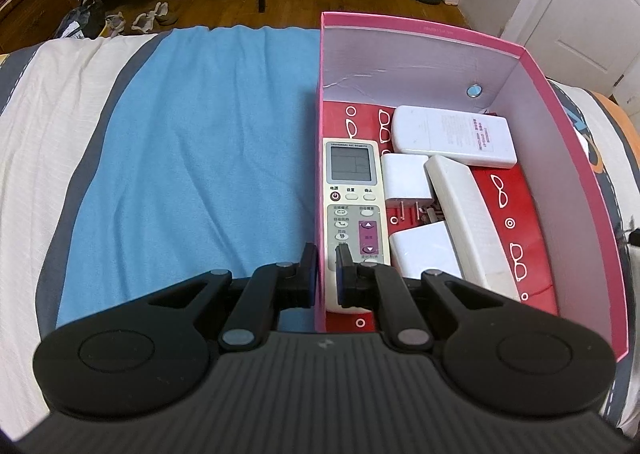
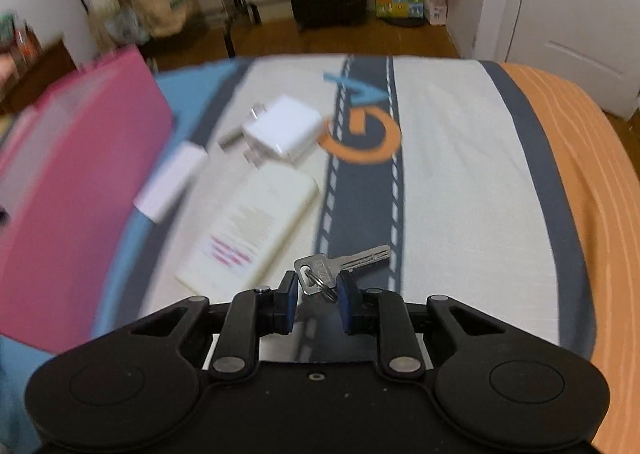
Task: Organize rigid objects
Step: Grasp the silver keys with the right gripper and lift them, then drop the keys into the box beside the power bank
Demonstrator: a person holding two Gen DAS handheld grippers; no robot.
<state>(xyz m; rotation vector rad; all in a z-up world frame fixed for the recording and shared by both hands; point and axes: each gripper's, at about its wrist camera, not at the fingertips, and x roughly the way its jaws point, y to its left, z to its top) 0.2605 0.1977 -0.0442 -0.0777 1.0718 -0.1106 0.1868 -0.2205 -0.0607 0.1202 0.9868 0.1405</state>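
Pink cardboard walls frame the storage box [image 1: 568, 158] on a bed, its near left wall pinched between the closed pads of the left gripper [image 1: 322, 274], one finger outside over the blue blanket [image 1: 192, 158], the other inside above a cream air-conditioner remote [image 1: 354, 214]. That remote lies flat along the left wall on the box's red, glasses-printed floor. Beside it sit two white plug adapters [image 1: 406, 184], a long white block [image 1: 464, 214] leaning across them, and a flat white device [image 1: 452, 136] lying across the far end.

In the right wrist view, the right gripper [image 2: 316, 290] hangs low over the bedcover, its blue pads on either side of a silver key [image 2: 344, 260] and its ring; the bow and ring sit between the pads, but whether they press on the metal cannot be told. The key's blade points away to the right across a dark road stripe. Farther off lie a cream power bank [image 2: 256, 230], a white charger [image 2: 286, 130] with prongs showing, a small metal piece [image 2: 230, 140] and a white oblong item [image 2: 172, 182], all blurred. The pink box stands to the left of them.
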